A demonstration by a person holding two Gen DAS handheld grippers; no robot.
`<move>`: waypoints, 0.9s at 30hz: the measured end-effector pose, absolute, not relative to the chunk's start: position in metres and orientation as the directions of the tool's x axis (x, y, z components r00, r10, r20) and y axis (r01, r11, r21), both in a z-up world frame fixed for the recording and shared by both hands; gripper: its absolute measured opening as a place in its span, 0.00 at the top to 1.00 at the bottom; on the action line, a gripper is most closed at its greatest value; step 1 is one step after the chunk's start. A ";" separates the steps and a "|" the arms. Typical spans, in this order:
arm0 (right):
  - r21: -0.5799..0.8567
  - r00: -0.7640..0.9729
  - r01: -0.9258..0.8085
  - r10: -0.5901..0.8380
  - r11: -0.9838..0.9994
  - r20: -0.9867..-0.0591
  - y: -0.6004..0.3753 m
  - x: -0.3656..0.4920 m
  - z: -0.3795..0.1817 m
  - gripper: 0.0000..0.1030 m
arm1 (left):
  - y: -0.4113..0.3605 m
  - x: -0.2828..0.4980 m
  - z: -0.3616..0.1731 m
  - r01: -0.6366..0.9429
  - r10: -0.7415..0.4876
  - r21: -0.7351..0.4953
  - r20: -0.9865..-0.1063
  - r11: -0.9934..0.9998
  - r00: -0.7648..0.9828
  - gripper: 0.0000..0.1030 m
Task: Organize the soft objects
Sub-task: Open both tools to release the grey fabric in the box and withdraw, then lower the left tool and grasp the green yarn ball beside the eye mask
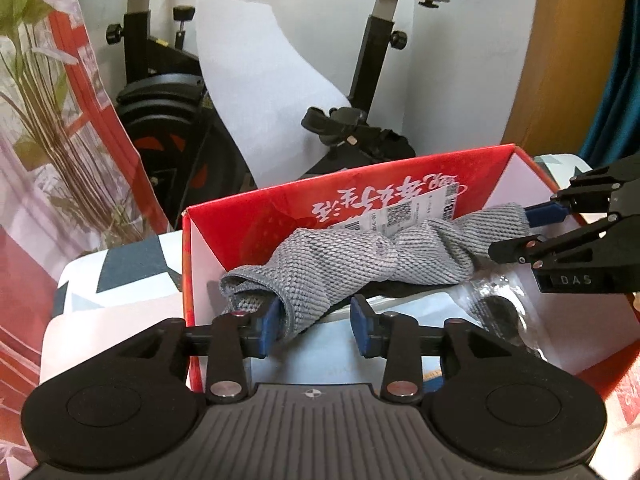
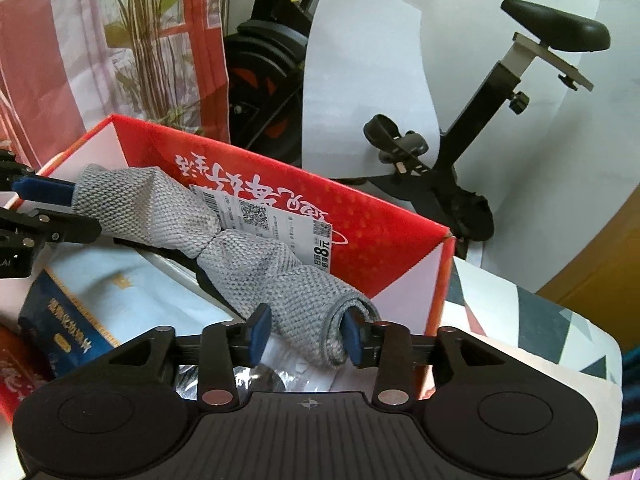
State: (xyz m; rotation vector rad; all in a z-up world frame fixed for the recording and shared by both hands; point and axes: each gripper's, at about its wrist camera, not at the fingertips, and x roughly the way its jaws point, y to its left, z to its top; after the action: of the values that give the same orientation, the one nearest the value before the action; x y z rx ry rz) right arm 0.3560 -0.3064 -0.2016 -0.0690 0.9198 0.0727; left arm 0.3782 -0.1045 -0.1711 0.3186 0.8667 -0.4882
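— What stands behind the table?

— A white wall, with an exercise bike (image 1: 372,92) against it and a curved white sheet (image 1: 276,92) leaning in front; a red-and-white curtain (image 1: 76,92) hangs to one side; the table's patterned cloth (image 1: 132,268) shows beside the red box (image 1: 400,188).

— And the grey cloth (image 1: 360,256)?

— It lies twisted across the open box, one end toward each gripper, in front of the red back wall with its white label (image 2: 276,220); its middle is knotted tight.

— The left gripper (image 1: 316,330)?

— Its blue pads are spread; the cloth's rolled end drapes over the left pad and the right pad stands clear of it — no pinch.

— The right gripper (image 2: 306,332)?

— Also parted; the other rolled end sits between the pads, its hem folded around the right one, loose rather than squeezed.

— Any room inside?

— Little; a blue box (image 2: 60,320), a pale blue cloth (image 2: 132,280) and clear plastic wrap (image 1: 492,304) fill the floor beneath; the box's top edge is open above.
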 end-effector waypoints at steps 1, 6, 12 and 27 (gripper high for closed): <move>-0.022 0.609 -0.092 0.039 0.995 -0.792 -0.307 0.352 -0.199 0.62 | -0.104 0.374 -0.169 0.532 -0.281 0.073 -0.784 0.843 0.553 0.60; 0.025 0.656 -0.095 0.081 0.995 -0.751 -0.310 0.325 -0.182 0.43 | -0.096 0.350 -0.155 0.537 -0.311 0.070 -0.749 0.841 0.585 0.55; 0.036 0.740 -0.080 0.083 0.996 -0.668 -0.304 0.280 -0.163 0.22 | -0.078 0.310 -0.141 0.531 -0.367 0.027 -0.693 0.847 0.621 0.55; 0.153 0.822 -0.076 0.149 0.985 -0.549 -0.299 0.168 -0.156 0.15 | -0.035 0.219 -0.169 0.474 -0.410 -0.103 -0.681 0.874 0.607 0.48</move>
State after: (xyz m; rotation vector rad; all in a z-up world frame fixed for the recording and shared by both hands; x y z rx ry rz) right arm 0.1678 -0.2991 -0.1558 0.1269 0.5934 0.1201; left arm 0.2189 -0.0350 -0.1695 0.0909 0.7629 -0.5119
